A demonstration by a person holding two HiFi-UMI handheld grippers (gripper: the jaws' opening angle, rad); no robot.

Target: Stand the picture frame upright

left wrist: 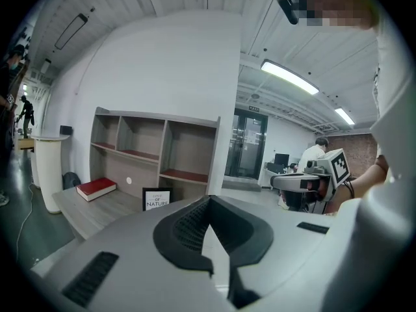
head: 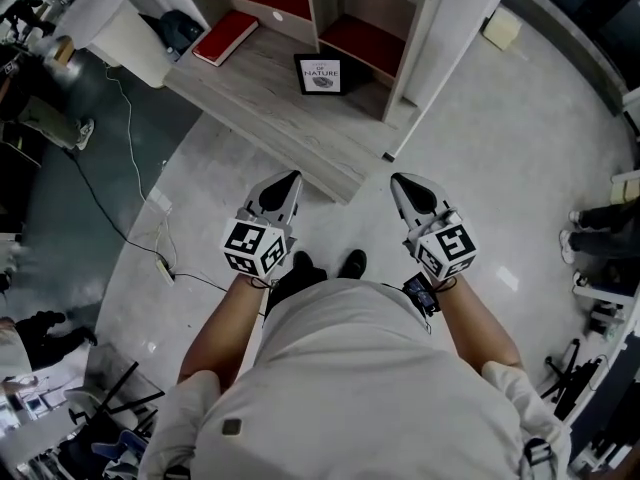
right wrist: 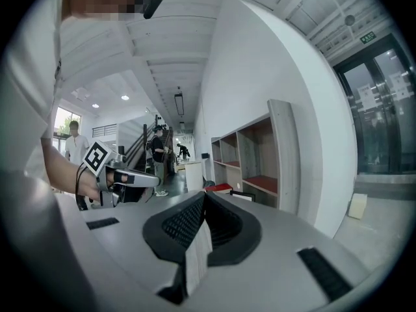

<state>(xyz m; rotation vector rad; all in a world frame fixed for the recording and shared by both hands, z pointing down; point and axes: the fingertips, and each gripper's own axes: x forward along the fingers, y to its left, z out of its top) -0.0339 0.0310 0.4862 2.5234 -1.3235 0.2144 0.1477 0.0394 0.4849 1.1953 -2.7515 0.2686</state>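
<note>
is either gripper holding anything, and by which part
Nothing is held. The left gripper and right gripper are both shut and empty, short of the picture frame on the desk.

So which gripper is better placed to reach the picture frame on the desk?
Left, probably. The picture frame sits nearer the left gripper, and the white side panel crowds the path from the right gripper. Both are shut, empty and short of the desk.

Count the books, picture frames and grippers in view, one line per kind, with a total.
Book: 1
Frame: 1
Grippers: 2, left gripper and right gripper
Total: 4
</note>
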